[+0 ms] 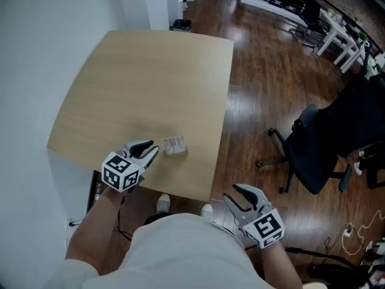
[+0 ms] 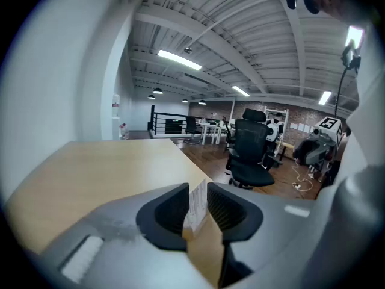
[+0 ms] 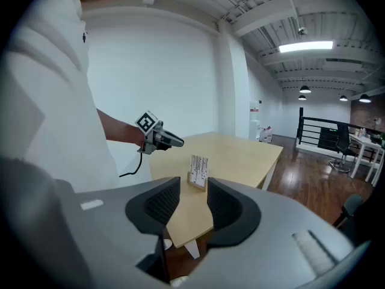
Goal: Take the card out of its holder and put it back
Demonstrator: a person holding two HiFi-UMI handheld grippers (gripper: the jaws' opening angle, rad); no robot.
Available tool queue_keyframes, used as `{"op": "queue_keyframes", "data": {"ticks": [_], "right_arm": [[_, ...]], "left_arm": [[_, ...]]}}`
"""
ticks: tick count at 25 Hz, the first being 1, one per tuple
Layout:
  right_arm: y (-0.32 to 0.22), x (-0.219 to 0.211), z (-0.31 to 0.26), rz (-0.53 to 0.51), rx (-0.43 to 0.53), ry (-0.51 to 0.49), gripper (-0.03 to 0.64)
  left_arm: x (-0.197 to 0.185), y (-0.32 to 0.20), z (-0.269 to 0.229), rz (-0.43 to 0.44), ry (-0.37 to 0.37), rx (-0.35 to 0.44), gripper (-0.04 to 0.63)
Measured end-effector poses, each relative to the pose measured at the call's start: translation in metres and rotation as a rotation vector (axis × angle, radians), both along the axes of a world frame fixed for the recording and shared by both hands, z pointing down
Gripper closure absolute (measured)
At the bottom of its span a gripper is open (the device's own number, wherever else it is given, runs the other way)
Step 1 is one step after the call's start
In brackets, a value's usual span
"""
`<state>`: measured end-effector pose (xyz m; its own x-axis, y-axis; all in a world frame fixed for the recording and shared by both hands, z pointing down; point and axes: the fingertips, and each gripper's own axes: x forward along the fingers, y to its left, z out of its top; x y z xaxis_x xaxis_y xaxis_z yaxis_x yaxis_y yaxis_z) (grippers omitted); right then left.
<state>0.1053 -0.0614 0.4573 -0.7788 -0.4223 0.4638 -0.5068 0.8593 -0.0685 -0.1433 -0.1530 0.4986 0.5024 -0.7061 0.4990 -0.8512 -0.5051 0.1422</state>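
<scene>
While the table [image 1: 150, 77] fills the upper left of the head view, the work sits near its lower edge. My left gripper [image 1: 153, 148] hangs low over the wood at lower centre-left, tilted downward and aimed to the right at the holder [image 1: 175, 152]. My right gripper [image 1: 234, 192] waits off the table at lower right, above the floor, well apart from everything. Its fingers stand open with nothing between them.

My left fingers are also parted, at a middling width. In the left gripper view the card [image 1: 174, 142] lines up in the gap between them, but the head view shows it just beyond the tips, with bare wood between. Nothing is gripped yet. The card stands upright in its holder, untouched.

I judge this to be the approach for taking the card out. The next move calls for easing the left gripper forward until the card's upper part sits between the pads, closing gently on its faces, then lifting straight up. The holder looks light, so it may come up too; my right gripper could steady it.
</scene>
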Motion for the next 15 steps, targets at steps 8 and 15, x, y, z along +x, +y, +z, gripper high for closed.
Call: {"op": "queue_keyframes", "data": {"ticks": [8,15], "right_arm": [[0.004,-0.036,-0.006,0.107,-0.015,0.023,0.469],[0.027,-0.051,-0.002,0.259,-0.039,0.040,0.469]], "left_arm": [[-0.009,-0.030,0.034,0.212,0.017,-0.090,0.443],[0.002,-0.036,0.059,0.386,0.026,-0.151,0.445]]}}
